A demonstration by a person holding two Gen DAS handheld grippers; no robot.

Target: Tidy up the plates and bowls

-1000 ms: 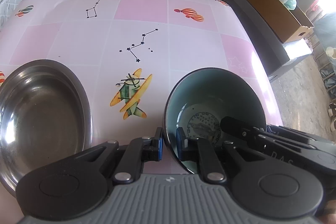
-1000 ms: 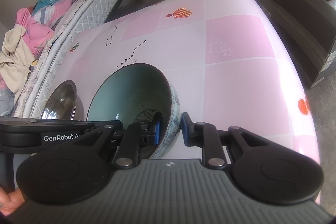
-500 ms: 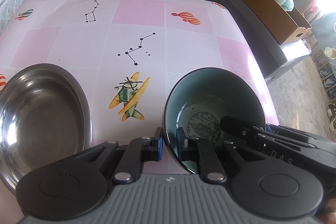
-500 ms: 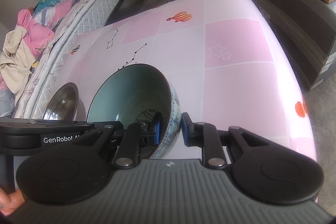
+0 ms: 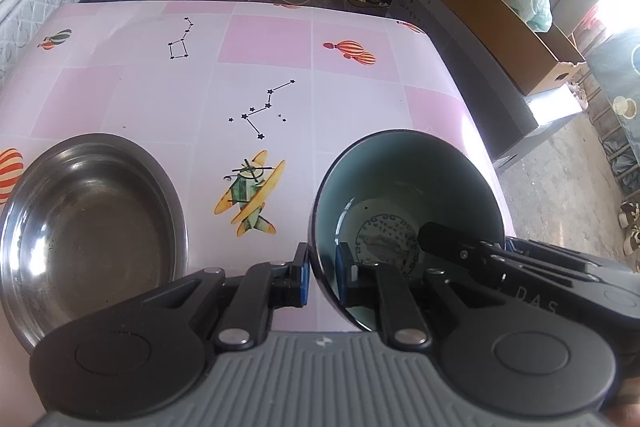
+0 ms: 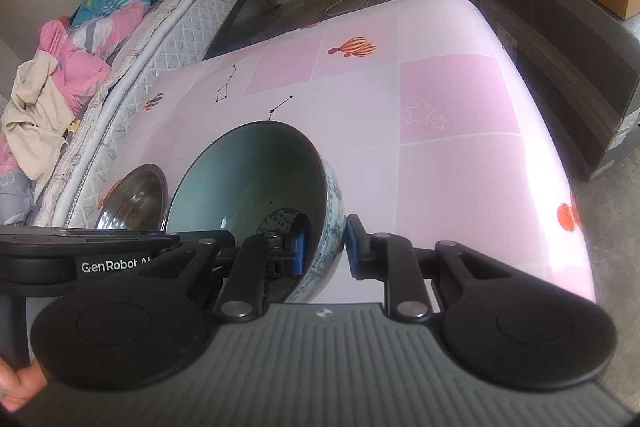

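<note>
A ceramic bowl (image 5: 404, 187), teal inside with a blue-and-white patterned outside, is held up over the right part of the pink table. My left gripper (image 5: 322, 273) is shut on its left rim, one finger inside and one outside. My right gripper (image 6: 323, 247) is shut on the bowl's (image 6: 248, 179) right rim the same way. A steel bowl (image 5: 88, 223) sits on the table to the left, also in the right wrist view (image 6: 136, 195).
The pink patterned table (image 5: 260, 67) stretches ahead. A mattress with clothes (image 6: 100, 39) lies along the left side. A dark cabinet with a cardboard box (image 5: 504, 23) stands to the right. Cables and clutter lie on the floor beyond the table.
Both grippers have risen and drawn back slightly with the ceramic bowl; more of the table's far end and floor shows. Grips are unchanged.
</note>
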